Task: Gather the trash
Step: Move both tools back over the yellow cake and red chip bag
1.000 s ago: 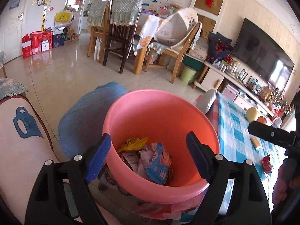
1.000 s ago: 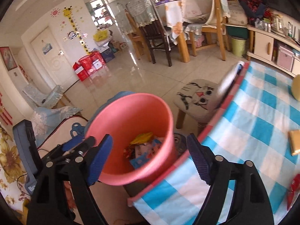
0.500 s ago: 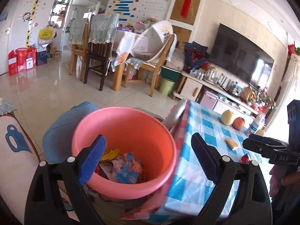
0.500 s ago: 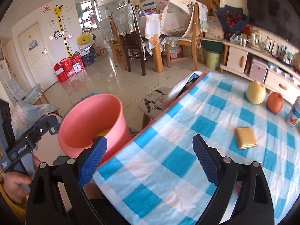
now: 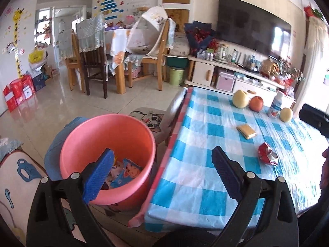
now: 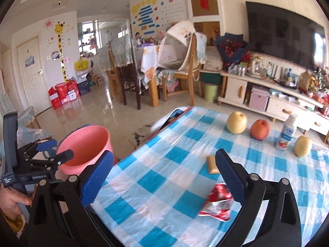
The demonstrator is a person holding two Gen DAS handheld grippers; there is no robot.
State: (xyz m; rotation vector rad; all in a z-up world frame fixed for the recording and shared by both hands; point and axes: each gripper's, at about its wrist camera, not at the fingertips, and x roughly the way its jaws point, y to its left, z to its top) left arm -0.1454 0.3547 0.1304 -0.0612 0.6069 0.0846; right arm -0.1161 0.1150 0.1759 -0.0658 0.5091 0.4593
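- Sitting on the floor just beside the blue-and-white checked counter (image 5: 216, 123), the round pink plastic bucket (image 5: 107, 135) is holding printed snack wrappers (image 5: 125, 171).
- Lying on the counter, the crumpled red foil wrapper (image 6: 219, 202) is showing between the right tool (image 6: 164, 177) fingers, which are spread wide and gripping nothing.
- The left tool (image 5: 162, 170) is gaping empty too, above the bucket's rim.

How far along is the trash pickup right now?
Done: wrappers already lie in the pink bucket. In hand: nothing; the left gripper and right gripper are both open. Left: the red wrapper and the yellow packet on the table.
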